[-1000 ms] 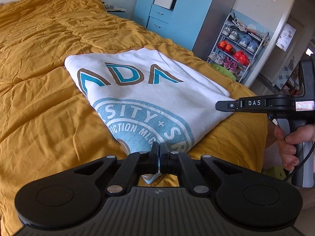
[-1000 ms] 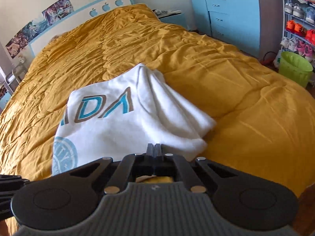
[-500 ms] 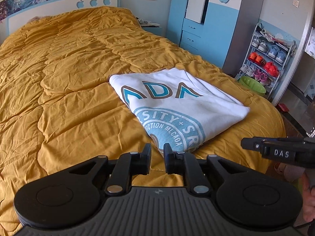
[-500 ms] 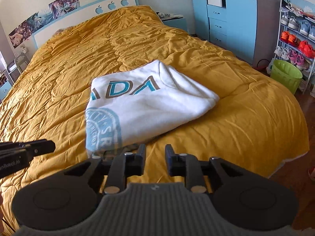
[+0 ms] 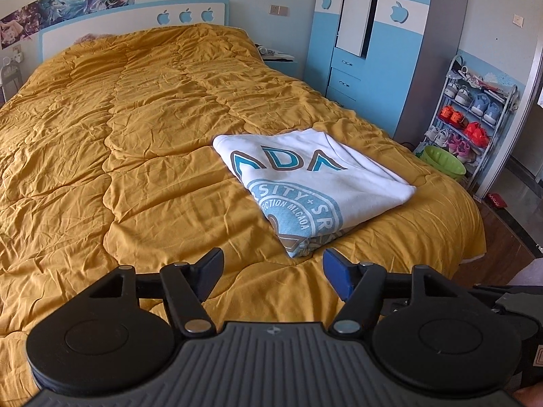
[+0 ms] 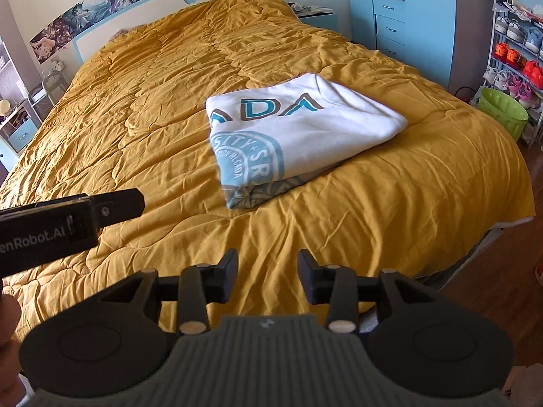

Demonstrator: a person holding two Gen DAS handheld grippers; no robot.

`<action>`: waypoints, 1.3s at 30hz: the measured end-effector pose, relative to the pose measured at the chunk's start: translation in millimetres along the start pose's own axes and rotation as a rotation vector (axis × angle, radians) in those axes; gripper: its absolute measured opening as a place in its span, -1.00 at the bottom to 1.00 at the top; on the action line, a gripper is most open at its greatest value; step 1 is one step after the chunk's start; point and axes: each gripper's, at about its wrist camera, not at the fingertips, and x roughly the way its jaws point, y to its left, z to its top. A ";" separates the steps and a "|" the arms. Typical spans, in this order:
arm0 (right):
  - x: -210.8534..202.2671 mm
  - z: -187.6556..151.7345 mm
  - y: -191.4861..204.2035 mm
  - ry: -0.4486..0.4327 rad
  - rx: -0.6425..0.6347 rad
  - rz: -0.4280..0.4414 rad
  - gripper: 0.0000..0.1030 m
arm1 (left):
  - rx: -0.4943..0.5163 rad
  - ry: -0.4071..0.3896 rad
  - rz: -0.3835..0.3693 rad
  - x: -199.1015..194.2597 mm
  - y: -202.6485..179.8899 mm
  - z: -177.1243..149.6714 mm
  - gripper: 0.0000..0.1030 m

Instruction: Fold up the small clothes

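Note:
A white shirt with teal print (image 5: 312, 186) lies folded into a rectangle on the yellow quilt (image 5: 152, 156), near the bed's foot and right side. It also shows in the right wrist view (image 6: 292, 135). My left gripper (image 5: 273, 271) is open and empty, held back above the quilt short of the shirt's near corner. My right gripper (image 6: 268, 271) is open and empty too, well back from the shirt over the bed's foot. The left gripper's side (image 6: 68, 217) shows at the left of the right wrist view.
The quilt covers the whole bed up to a white and blue headboard (image 5: 135, 17). A blue wardrobe (image 5: 366, 51), a shoe rack (image 5: 471, 115) and a green basket (image 5: 441, 162) stand right of the bed. The wooden floor (image 6: 492, 278) lies past the bed's foot.
Both grippers let go of the shirt's near edge, opened wide and pulled back and up from it. The shirt stays folded on the quilt.

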 end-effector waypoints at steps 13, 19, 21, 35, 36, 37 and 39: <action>2.2 -4.9 32.9 0.023 -0.097 -0.014 -0.27 | -0.054 0.032 0.001 1.2 9.0 -20.4 0.44; 4.8 -5.9 33.2 0.030 -0.098 -0.032 -0.27 | -0.048 0.042 0.027 1.5 3.9 -21.8 0.44; 4.7 -6.2 32.1 0.031 -0.094 -0.035 -0.27 | -0.061 0.051 0.022 2.4 4.2 -22.6 0.44; 6.8 -8.9 27.2 0.033 -0.094 -0.066 -0.26 | -0.038 0.052 0.025 5.9 1.3 -25.7 0.44; 6.9 -8.8 27.4 0.032 -0.095 -0.066 -0.26 | -0.038 0.051 0.026 5.8 1.4 -25.8 0.44; 6.7 -8.9 27.3 0.032 -0.096 -0.067 -0.26 | -0.039 0.050 0.026 5.8 1.5 -25.8 0.44; 6.6 -9.0 27.4 0.031 -0.098 -0.070 -0.26 | -0.039 0.052 0.027 5.8 2.2 -25.9 0.44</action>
